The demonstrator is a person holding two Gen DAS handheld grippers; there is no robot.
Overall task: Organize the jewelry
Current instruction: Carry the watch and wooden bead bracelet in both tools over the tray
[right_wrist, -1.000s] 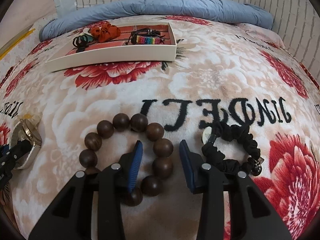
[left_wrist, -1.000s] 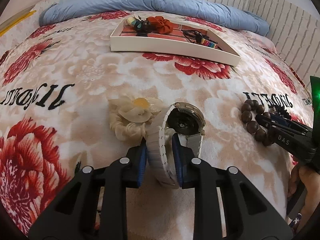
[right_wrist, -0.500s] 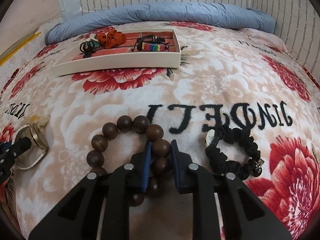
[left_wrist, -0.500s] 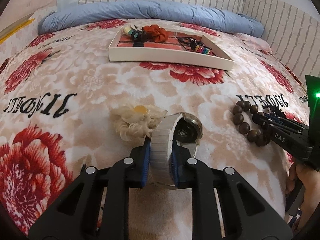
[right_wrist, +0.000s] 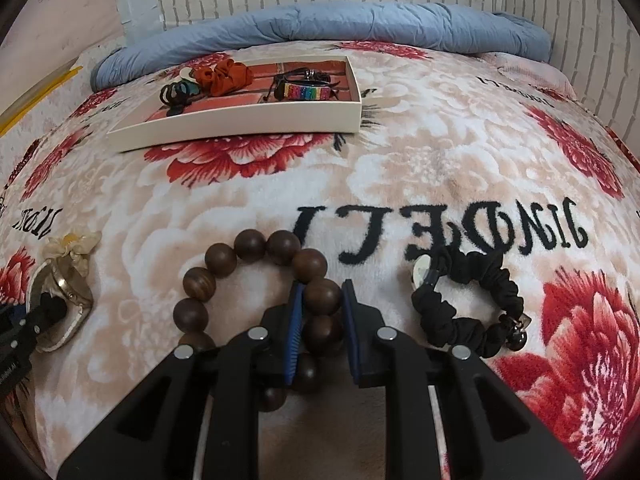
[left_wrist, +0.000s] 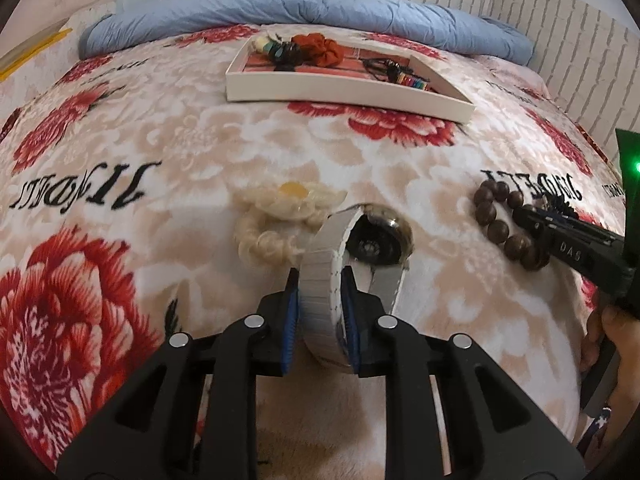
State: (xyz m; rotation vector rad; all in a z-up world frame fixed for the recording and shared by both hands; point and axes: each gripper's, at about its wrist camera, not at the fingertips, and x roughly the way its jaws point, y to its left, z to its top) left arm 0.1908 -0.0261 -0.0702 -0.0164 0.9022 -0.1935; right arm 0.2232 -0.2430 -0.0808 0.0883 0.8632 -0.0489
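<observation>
left gripper (left_wrist: 320, 312): pads clamped on the white band of the watch (left_wrist: 360, 248), near edge of the bed (left_wrist: 120, 140); its jaws are opening slightly.
right gripper (right_wrist: 320, 324): closed on one bead of the wooden bead bracelet (right_wrist: 248, 280), near edge.
tray (right_wrist: 240, 130): far end of the bed, middle.
done: orange scrunchie (right_wrist: 222, 74), rainbow bracelet (right_wrist: 306, 91), dark hair ties in tray.
left: four items outside tray – watch, bead bracelet, cream scrunchie (left_wrist: 280, 216), black scrunchie (right_wrist: 472, 304).
count: one tray, two grippers.
</observation>
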